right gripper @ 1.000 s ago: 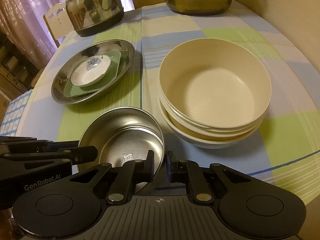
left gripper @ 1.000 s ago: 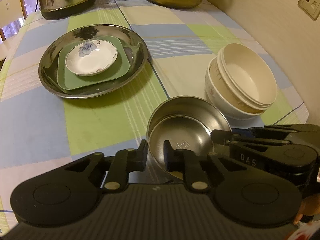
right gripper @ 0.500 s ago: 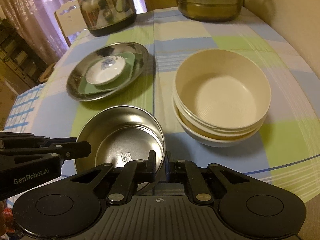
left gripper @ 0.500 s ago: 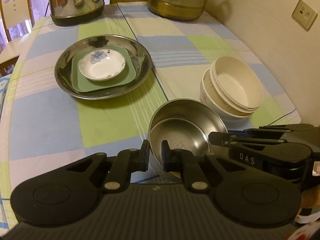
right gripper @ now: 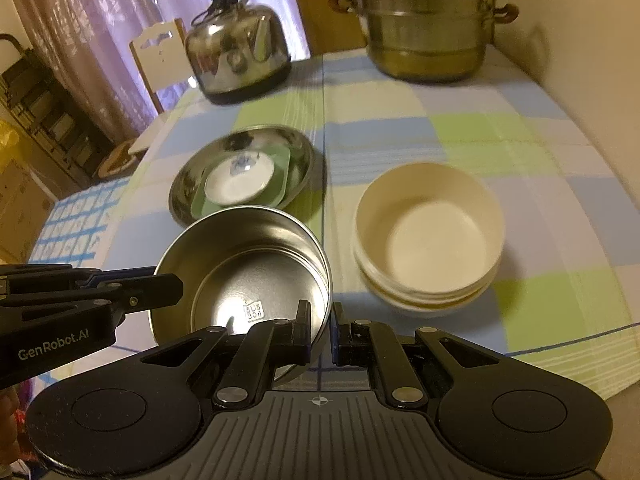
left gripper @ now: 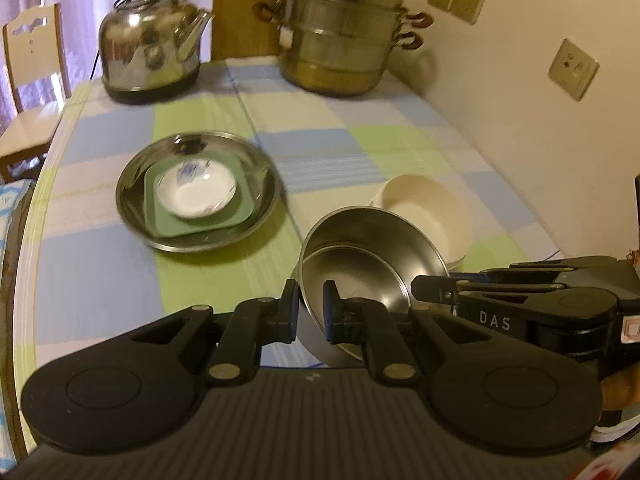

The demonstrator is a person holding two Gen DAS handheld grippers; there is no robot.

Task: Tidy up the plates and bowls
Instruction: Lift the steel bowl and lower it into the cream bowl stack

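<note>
You have lifted the steel bowl [right gripper: 244, 280] off the surface [right gripper: 520, 128] over the last second: the plates and cream bowls now sit lower and farther off. Your left tool [left gripper: 311, 312] and right tool [right gripper: 321, 328] are each clenched on its near rim. It hangs above the near edge, beside the cream bowl stack [right gripper: 428, 236], probably its destination.

Both views are lit dimly by warm, yellowish indoor light. Motion blur is seen on the steel plate [left gripper: 198, 192] and cream bowls [right gripper: 428, 236]. Highlights are thrown off the kettle [left gripper: 152, 50]. Fisheye bending and dark vignetting are shown at the edges.
</note>
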